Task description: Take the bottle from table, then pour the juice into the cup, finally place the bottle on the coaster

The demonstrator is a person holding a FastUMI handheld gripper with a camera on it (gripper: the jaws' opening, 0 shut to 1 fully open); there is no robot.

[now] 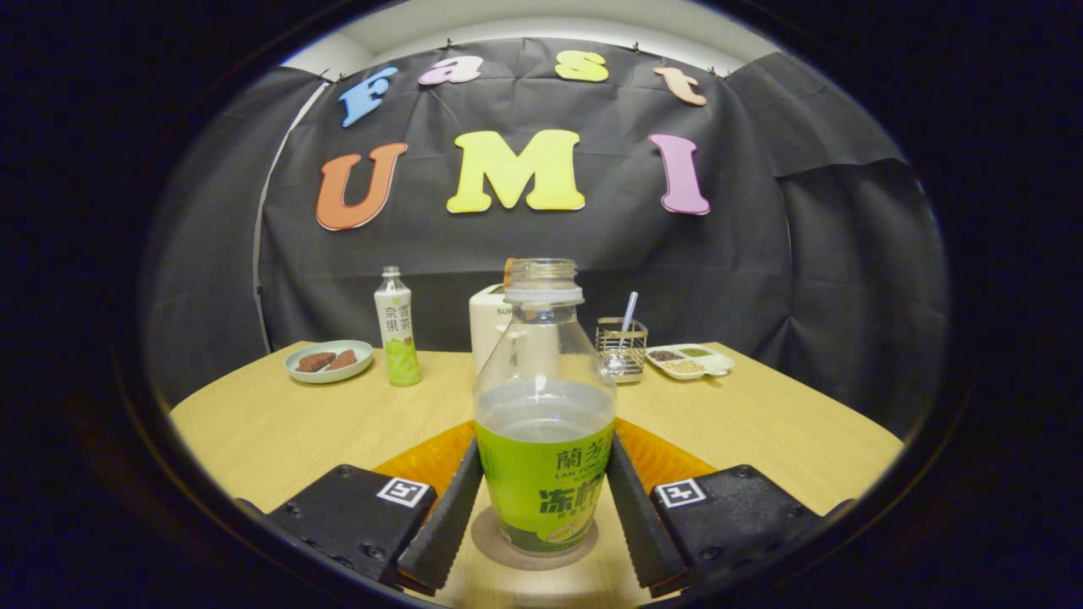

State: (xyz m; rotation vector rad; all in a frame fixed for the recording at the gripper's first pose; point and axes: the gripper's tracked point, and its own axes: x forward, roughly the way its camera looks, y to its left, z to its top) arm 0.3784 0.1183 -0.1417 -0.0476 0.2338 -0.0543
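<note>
The clear plastic bottle with a green label point(543, 440) stood upright on the round brown coaster point(533, 550), on the pale wooden table point(279, 431). The gripper point(541, 516) had its jaws set against both sides of it, cap off, liquid half-full.

Dim, warm booth light; sharp centre, strong fisheye bending at edges; no glare.

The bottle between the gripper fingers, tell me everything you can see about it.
The bottle is clear plastic with a green label wrapped around its lower half, uncapped, its threaded neck open. It stands upright on a round coaster on the wooden table, roughly half full of liquid. The gripper has a finger close along each side; whether they press it is unclear.
</note>
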